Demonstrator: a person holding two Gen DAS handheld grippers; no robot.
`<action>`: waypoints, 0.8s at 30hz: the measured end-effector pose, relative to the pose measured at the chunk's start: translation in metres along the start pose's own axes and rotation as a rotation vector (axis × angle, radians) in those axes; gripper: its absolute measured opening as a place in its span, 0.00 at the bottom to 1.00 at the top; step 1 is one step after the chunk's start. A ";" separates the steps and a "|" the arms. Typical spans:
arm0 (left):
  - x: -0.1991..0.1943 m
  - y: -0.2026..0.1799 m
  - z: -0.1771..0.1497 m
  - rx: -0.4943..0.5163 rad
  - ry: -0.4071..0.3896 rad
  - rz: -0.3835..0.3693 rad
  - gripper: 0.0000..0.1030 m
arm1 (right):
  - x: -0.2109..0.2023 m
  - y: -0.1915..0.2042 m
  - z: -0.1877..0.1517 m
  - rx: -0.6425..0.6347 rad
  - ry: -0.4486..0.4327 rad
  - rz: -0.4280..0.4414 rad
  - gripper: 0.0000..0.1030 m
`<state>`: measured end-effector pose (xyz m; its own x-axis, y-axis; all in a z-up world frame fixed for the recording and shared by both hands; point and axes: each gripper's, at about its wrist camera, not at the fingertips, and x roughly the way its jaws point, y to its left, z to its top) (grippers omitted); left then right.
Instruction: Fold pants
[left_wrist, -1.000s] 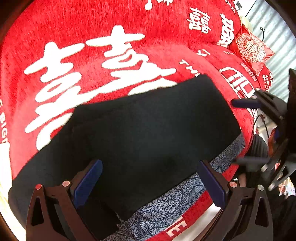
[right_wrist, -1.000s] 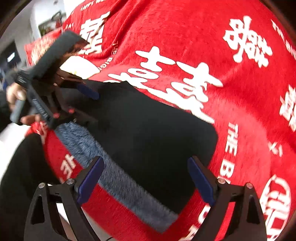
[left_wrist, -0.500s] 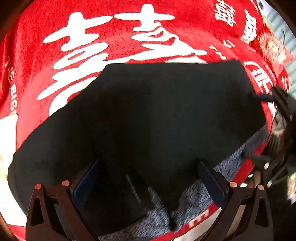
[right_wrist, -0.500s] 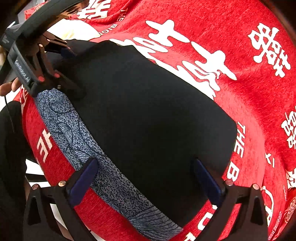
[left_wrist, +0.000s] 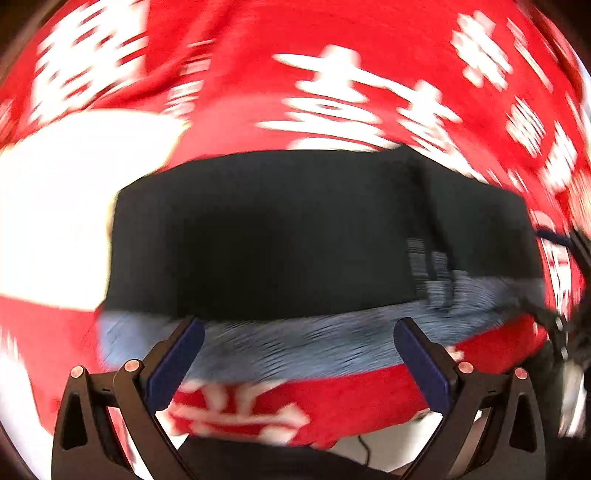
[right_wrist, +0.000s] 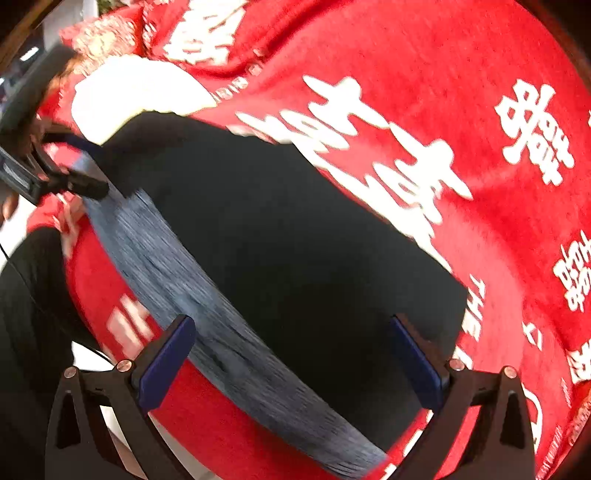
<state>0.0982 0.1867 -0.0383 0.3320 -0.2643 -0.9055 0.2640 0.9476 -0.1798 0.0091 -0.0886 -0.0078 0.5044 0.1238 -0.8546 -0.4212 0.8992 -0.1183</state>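
The black pants (left_wrist: 295, 229) lie folded into a flat rectangle on a red blanket (left_wrist: 258, 92) with white characters. A blue-grey patterned strip (left_wrist: 295, 347) runs along their near edge. My left gripper (left_wrist: 297, 328) hovers open over that strip, nothing between its fingers; the view is motion-blurred. From the right wrist, the pants (right_wrist: 295, 258) and strip (right_wrist: 177, 273) fill the middle. My right gripper (right_wrist: 291, 325) stands wide open above the pants' near end, gripping nothing. The left gripper (right_wrist: 92, 166) shows at the pants' far corner, and the right gripper (left_wrist: 554, 275) at the right edge.
A white patch (left_wrist: 55, 206) lies left of the pants, seen from the right wrist as the white patch (right_wrist: 129, 92). The blanket's front edge (left_wrist: 314, 417) drops off just below the strip. A person's dark-clothed leg (right_wrist: 33, 314) is beside the edge.
The left gripper has swept sideways along the pants' near edge and rolled, so its view now blurs. The right gripper shifted a little. Both stay open and empty.
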 end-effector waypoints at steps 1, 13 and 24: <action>-0.004 0.017 -0.008 -0.052 -0.008 0.023 1.00 | 0.000 0.010 0.008 -0.013 -0.014 0.019 1.00; -0.004 0.142 -0.041 -0.414 -0.019 -0.082 1.00 | 0.041 0.167 0.053 -0.322 -0.100 0.116 1.00; -0.014 0.169 -0.044 -0.440 -0.030 -0.144 1.00 | 0.111 0.244 0.092 -0.579 -0.183 -0.099 0.89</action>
<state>0.0985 0.3584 -0.0729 0.3477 -0.3976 -0.8491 -0.0980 0.8852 -0.4547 0.0317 0.1830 -0.0851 0.6618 0.1676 -0.7307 -0.6809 0.5423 -0.4922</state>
